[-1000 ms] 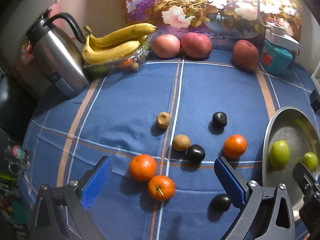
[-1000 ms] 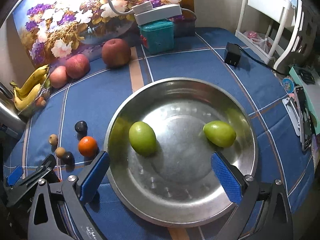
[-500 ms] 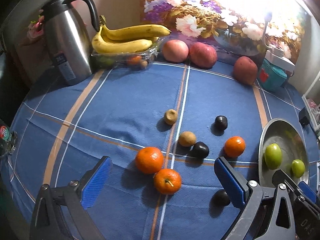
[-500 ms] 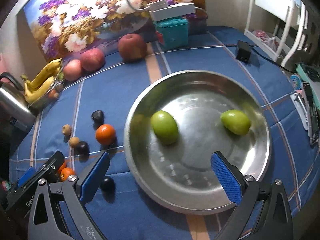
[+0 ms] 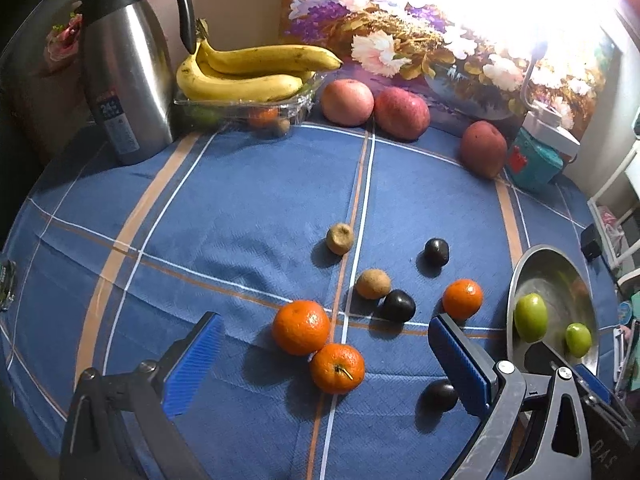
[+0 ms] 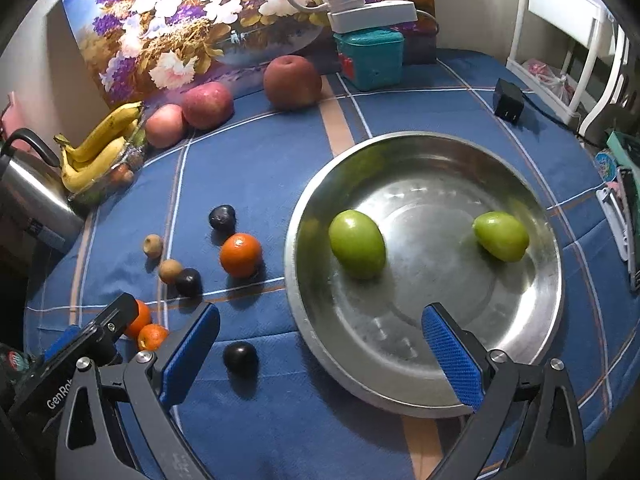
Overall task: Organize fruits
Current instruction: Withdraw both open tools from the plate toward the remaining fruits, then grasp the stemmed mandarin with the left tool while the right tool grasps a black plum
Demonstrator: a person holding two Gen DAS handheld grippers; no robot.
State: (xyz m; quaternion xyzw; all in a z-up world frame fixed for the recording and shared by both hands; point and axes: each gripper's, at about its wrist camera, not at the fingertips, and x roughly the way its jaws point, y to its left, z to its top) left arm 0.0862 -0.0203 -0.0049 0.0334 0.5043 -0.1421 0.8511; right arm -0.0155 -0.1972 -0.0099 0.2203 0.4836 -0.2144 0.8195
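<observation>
Floral painting (image 5: pixel 440 32), white rack (image 6: pixel 568 36)

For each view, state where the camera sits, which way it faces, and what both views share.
Left wrist: rides the open left gripper, facing the scattered oranges and the bananas behind; its blue jaws show.
Right wrist: rides the open right gripper, looking down at the steel dish holding two green fruits; its jaws and the left gripper show.
Shared: dish, oranges, apples.

Shiny metal dish (image 6: pixel 532 344); matt cloth (image 5: pixel 240 208)
</observation>
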